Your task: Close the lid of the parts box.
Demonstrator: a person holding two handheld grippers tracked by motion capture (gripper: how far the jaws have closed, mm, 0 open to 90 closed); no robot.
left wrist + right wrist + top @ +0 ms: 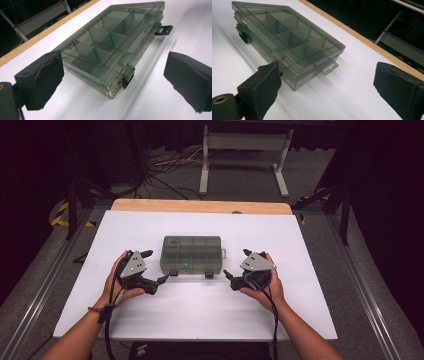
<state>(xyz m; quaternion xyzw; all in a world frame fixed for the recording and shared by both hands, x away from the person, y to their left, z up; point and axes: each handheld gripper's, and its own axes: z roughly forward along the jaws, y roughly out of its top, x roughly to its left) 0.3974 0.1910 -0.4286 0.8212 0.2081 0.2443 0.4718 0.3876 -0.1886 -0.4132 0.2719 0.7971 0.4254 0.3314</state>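
White tabletop [150, 230] spans most of the high view, with a wooden strip [200, 206] along its far edge and dark floor with cables beyond. At the table's centre lies a smoky translucent compartment box [191, 255], lid closed, its two front latches [173, 272] facing the person at six o'clock. The left gripper [154, 266] sits just beside the box at its eight o'clock, jaws spread wide and gripping nothing; one pad [42, 80] stands near the box's corner. The right gripper [235, 265] waits at the box's four o'clock, jaws likewise wide apart, empty. A small hang tab [329, 67] juts from the box's right end.
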